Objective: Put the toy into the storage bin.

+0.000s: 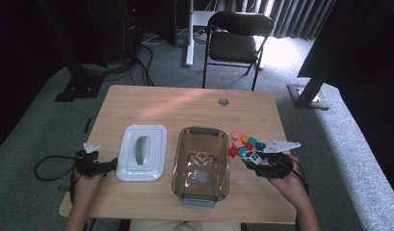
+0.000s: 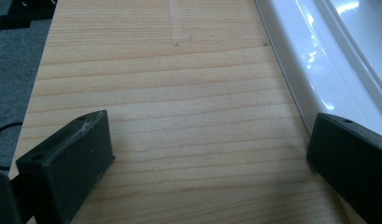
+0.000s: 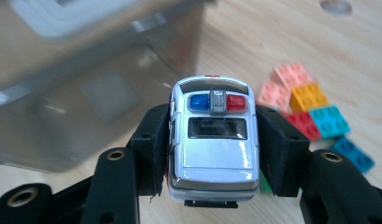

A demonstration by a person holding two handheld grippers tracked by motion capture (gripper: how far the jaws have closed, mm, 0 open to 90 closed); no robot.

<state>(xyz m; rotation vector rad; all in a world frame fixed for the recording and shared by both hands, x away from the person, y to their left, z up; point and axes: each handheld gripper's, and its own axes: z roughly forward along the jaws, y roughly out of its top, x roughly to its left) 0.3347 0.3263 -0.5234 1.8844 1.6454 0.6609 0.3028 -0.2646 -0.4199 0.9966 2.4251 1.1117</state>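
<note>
Right gripper view: right gripper (image 3: 212, 140) clamps a toy police car (image 3: 212, 140) by its two flanks, pads pressed flat on the doors, roof and light bar facing the camera. Clear storage box (image 3: 86, 79) lies ahead and to the left of the fingers; loose building bricks (image 3: 314, 109) just to their right. High view: car held off the table (image 1: 146, 103), beside the box's right wall.

Risks, judged: smooth painted sides could slip between the pads if the wrist tips. A low carry may clip the box rim.

Left gripper (image 2: 207, 154) jaws wide, nothing between, resting beside the white lid (image 2: 328, 60).
</note>
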